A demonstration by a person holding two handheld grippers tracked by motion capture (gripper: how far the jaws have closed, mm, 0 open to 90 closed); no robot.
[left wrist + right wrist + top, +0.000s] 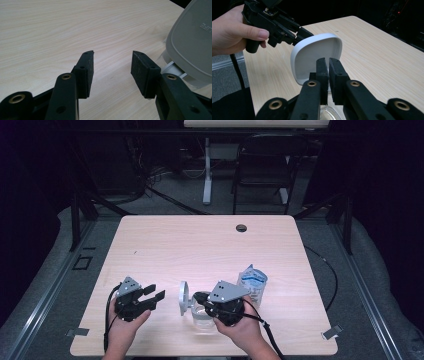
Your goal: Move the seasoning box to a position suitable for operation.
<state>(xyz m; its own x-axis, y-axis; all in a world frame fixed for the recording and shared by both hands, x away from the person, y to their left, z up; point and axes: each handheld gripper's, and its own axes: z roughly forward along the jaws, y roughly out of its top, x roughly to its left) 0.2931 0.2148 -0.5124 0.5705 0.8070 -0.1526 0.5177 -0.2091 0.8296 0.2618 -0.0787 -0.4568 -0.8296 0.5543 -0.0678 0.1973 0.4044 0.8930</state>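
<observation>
My right gripper (pixel 328 62) has its jaws almost pressed together at the rim of a clear tub (pixel 204 316), just below the lid (pixel 317 56), which stands open on its hinge; whether they nip anything I cannot tell. My left gripper (pixel 155 292) waits spread and empty, just left of the lid. I judge the step is opening the tub: steady its body (it is light) and let the lid swing freely. A pouch (pixel 251 282) stands right of the tub.
</observation>
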